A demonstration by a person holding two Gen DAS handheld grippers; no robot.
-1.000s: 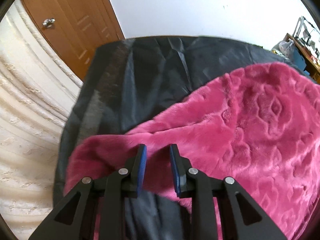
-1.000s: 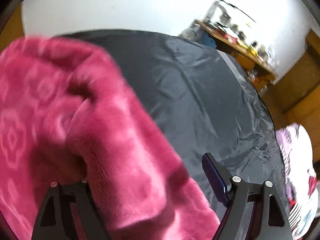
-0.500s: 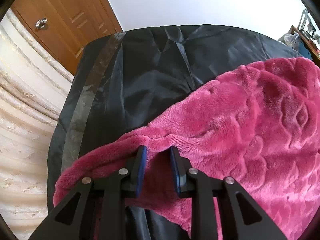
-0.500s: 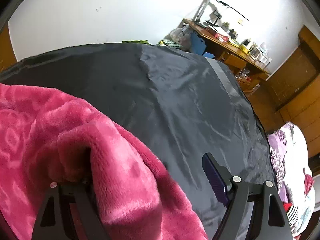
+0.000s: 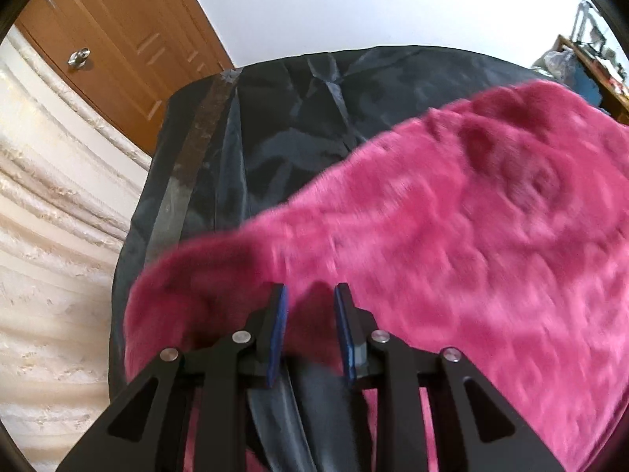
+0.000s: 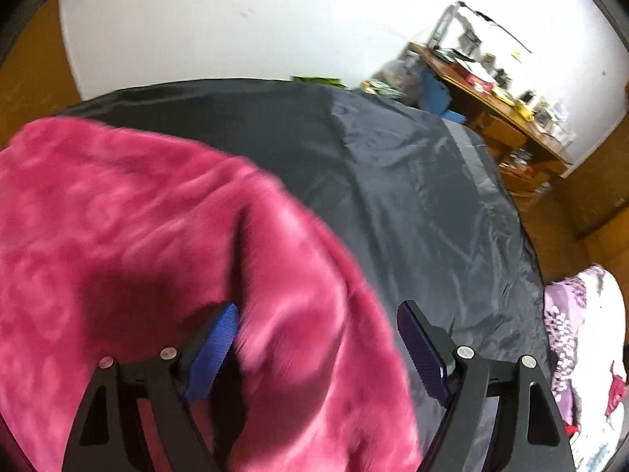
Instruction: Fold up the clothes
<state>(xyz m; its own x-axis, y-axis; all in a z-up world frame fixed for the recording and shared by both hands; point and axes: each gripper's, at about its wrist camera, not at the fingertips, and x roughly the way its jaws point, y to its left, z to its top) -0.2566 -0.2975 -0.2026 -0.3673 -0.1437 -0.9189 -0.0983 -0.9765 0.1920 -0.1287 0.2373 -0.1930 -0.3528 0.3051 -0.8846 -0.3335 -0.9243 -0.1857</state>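
A fluffy magenta garment (image 5: 471,244) with an embossed pattern lies over a black cloth-covered surface (image 5: 298,118). My left gripper (image 5: 310,299) has its jaws narrowly apart around the garment's near left edge, which is lifted and blurred by motion. In the right wrist view the same garment (image 6: 137,236) fills the left side. My right gripper (image 6: 318,326) is wide open, and a thick fold of the garment bulges up between its blue pads (image 6: 216,338), touching the left one.
The black cover (image 6: 412,204) spreads right and far. A wooden door (image 5: 118,39) and pale curtain (image 5: 51,236) stand at left. A cluttered wooden desk (image 6: 483,90) stands at far right, floral bedding (image 6: 582,334) at right.
My left gripper has lifted the garment's edge upward and forward. My right gripper's left pad, earlier buried under the garment, now shows, and the fold sits between the pads.
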